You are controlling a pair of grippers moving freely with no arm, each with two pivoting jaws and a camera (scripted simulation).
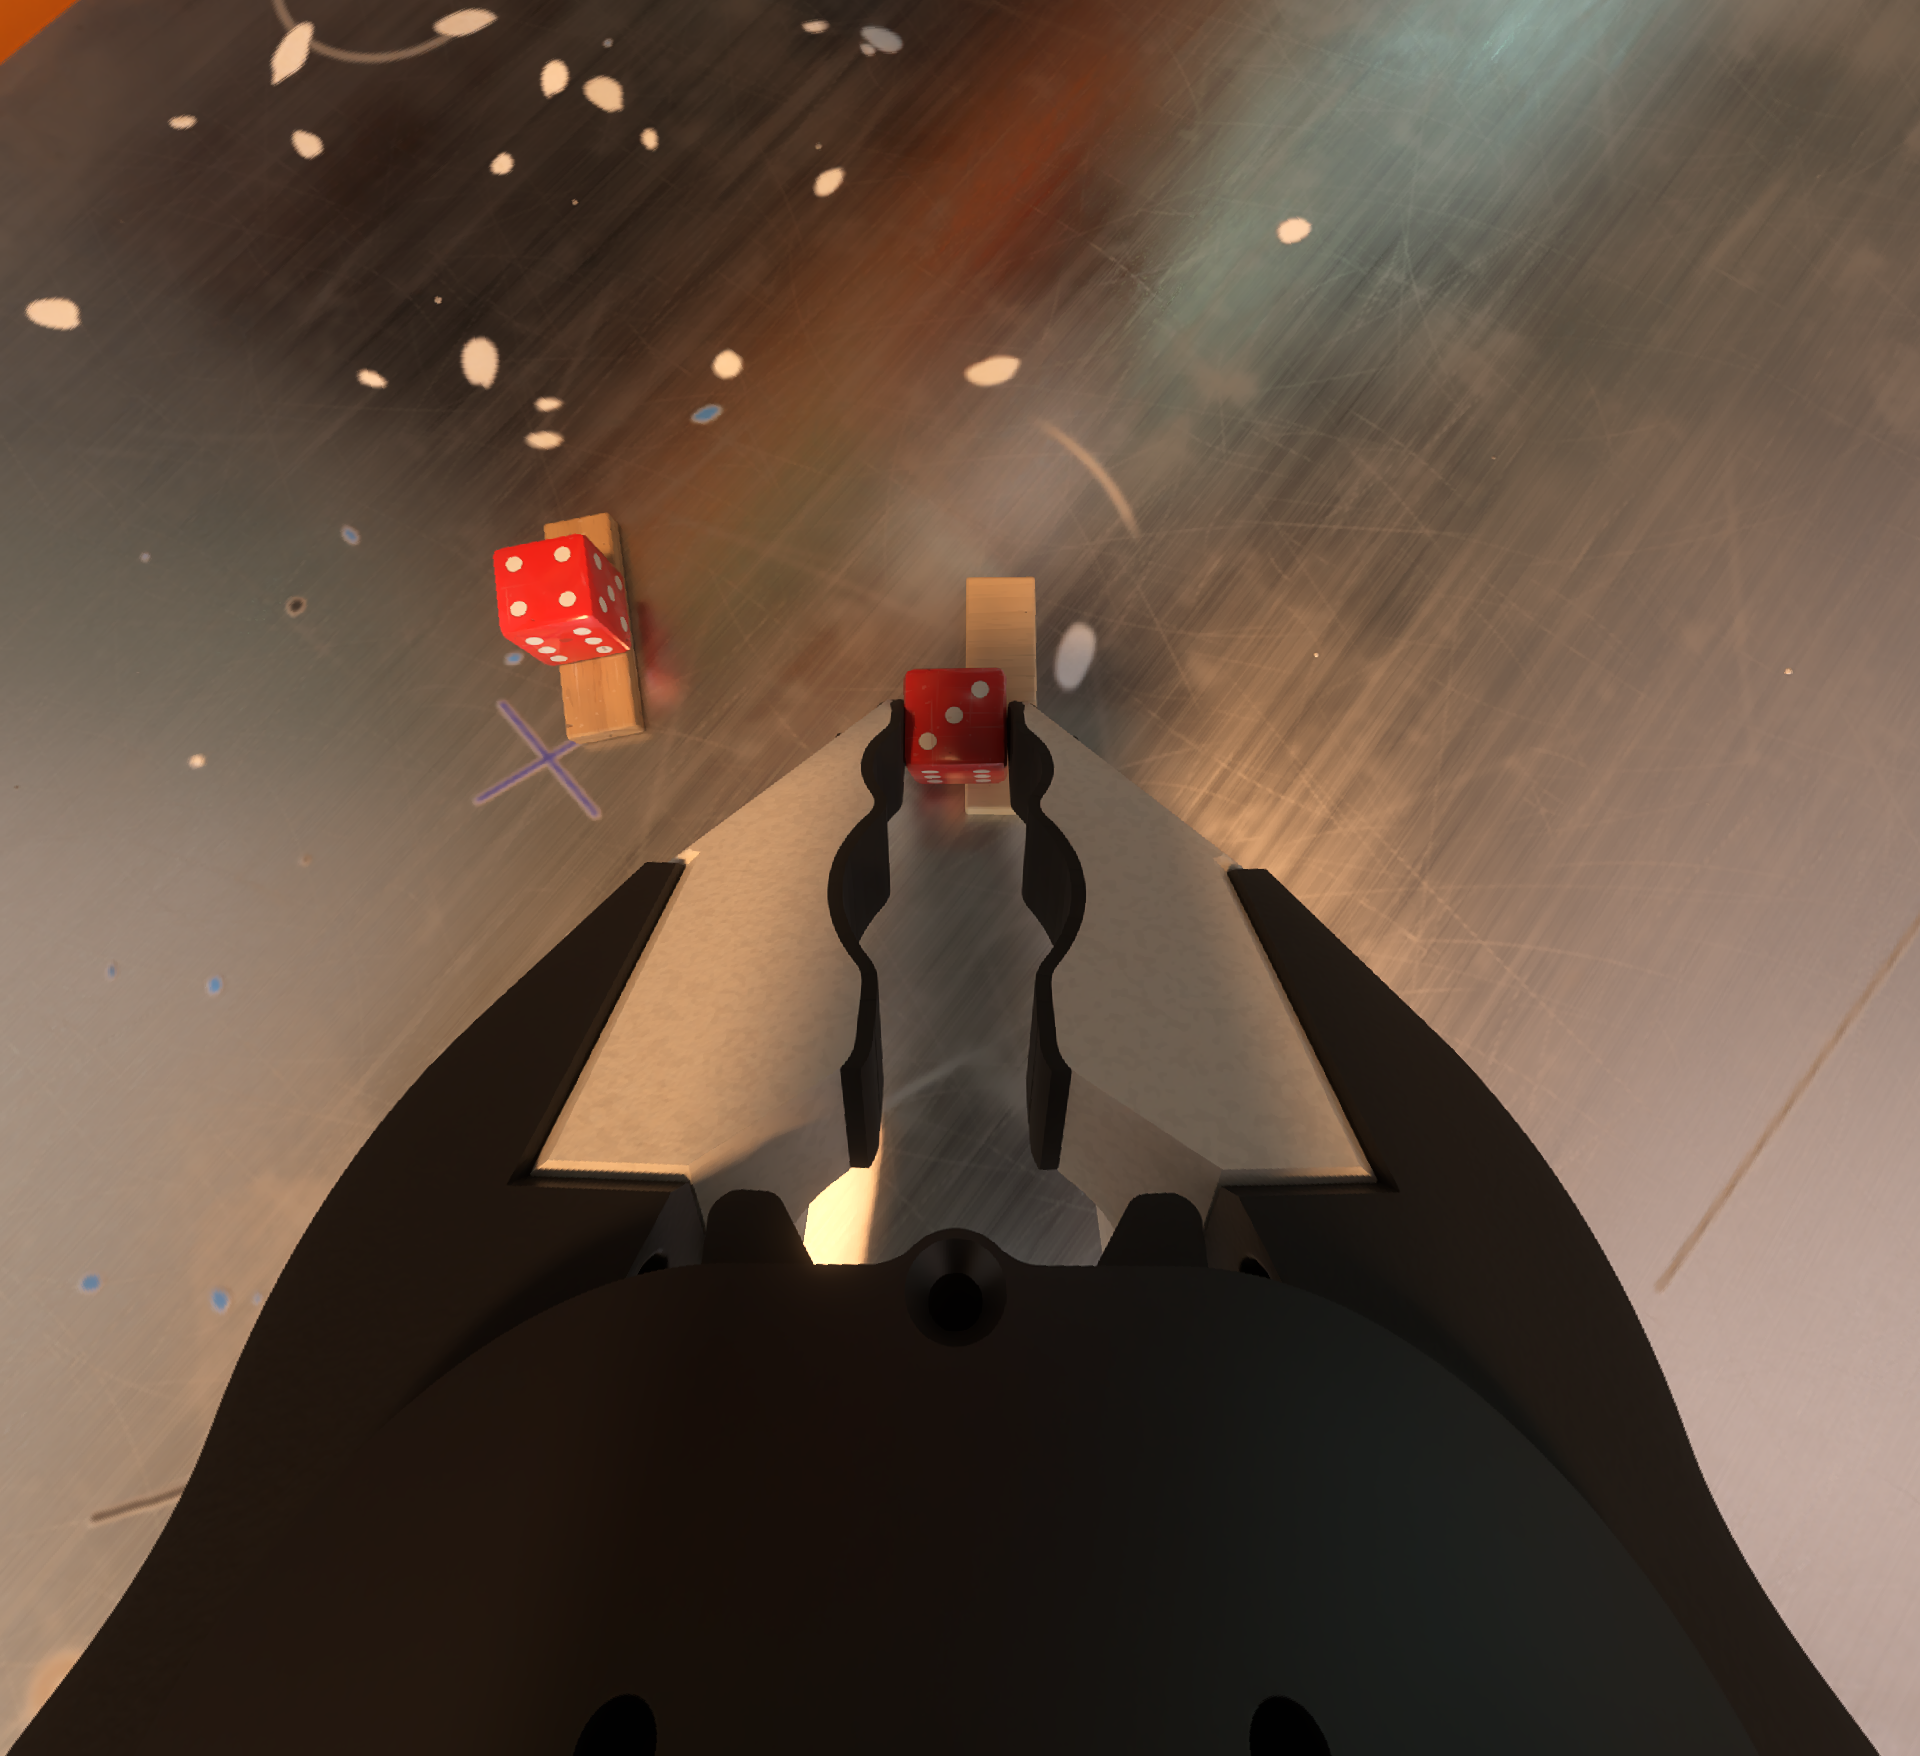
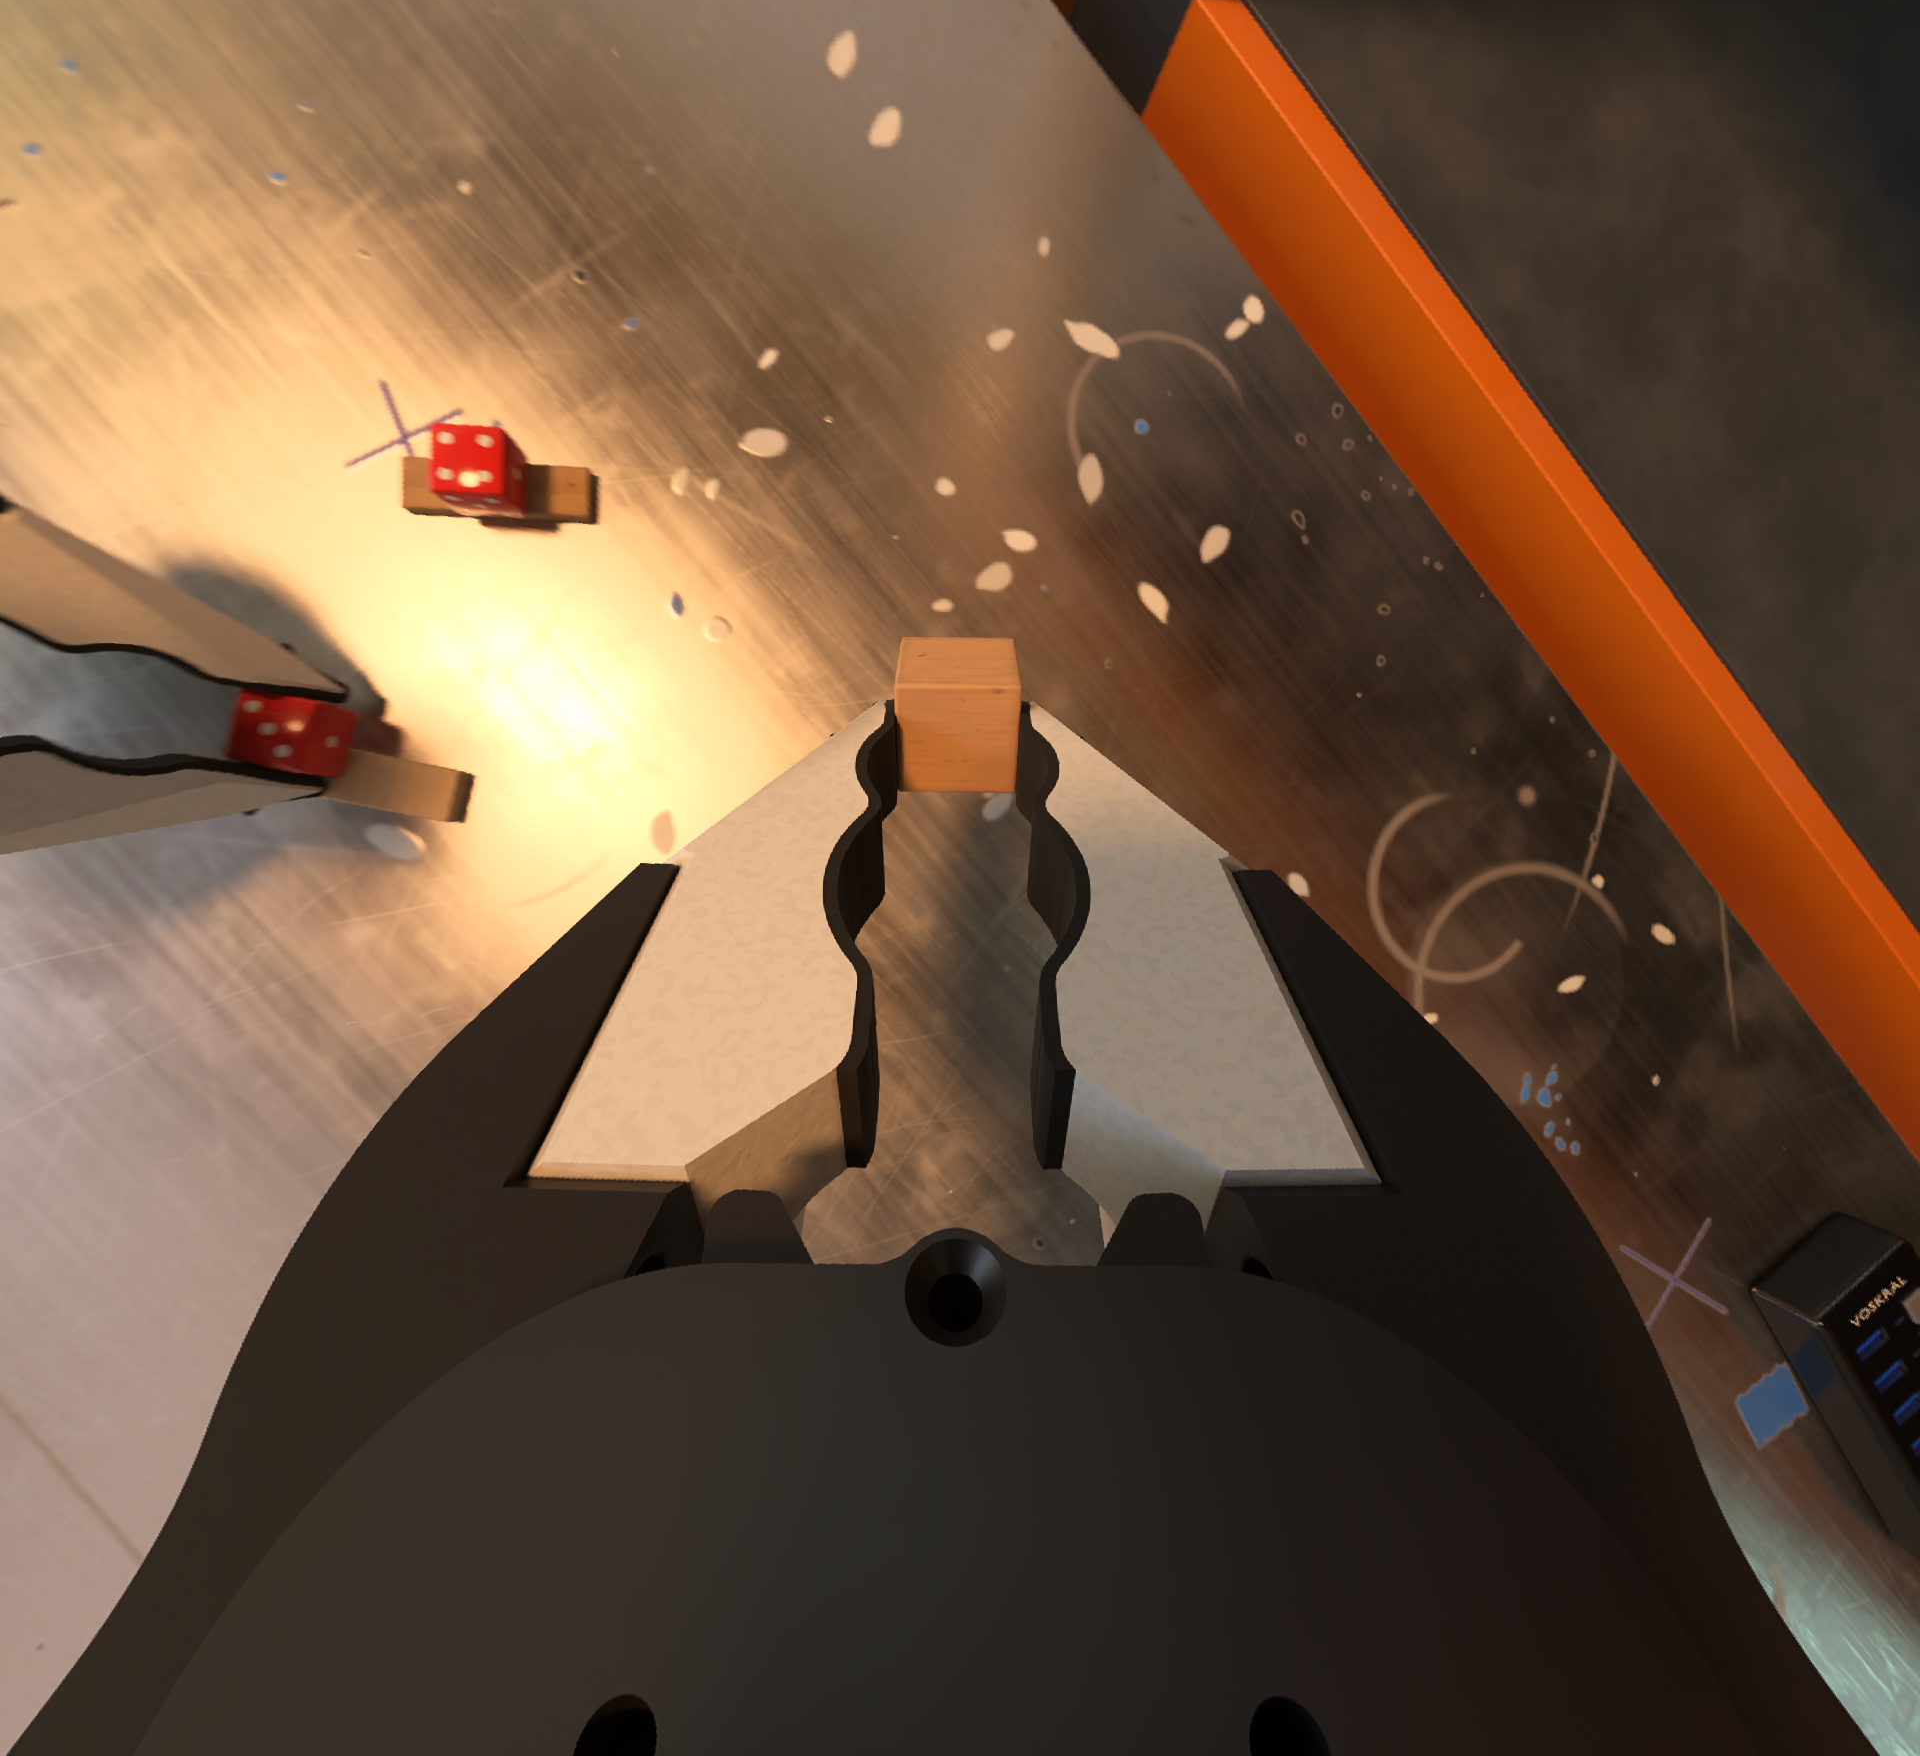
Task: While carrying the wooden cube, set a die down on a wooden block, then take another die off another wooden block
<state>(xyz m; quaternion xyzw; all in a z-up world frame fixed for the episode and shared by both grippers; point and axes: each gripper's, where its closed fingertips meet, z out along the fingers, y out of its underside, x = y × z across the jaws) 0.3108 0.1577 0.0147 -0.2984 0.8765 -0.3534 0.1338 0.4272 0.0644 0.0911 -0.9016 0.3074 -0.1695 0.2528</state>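
Note:
My left gripper [image 1: 955, 727] is shut on a red die [image 1: 954, 721] and holds it over a pale wooden block [image 1: 1000, 628] lying on the metal table. The same die [image 2: 289, 736] and block [image 2: 416, 787] show at the left of the right wrist view, with the die at or just above the block's near end. A second red die [image 1: 561, 598] rests on another wooden block [image 1: 601, 693] to the left; they also show in the right wrist view, die [image 2: 476, 470] on block [image 2: 566, 495]. My right gripper [image 2: 956, 719] is shut on the wooden cube [image 2: 956, 714], above the table.
The scratched metal table [image 1: 1455, 563] is speckled with pale flecks. A purple cross [image 1: 540, 761] is marked beside the second block. An orange edge [image 2: 1507, 459] borders the table at right. A dark box [image 2: 1860, 1363] stands at the lower right, near another purple cross [image 2: 1675, 1278].

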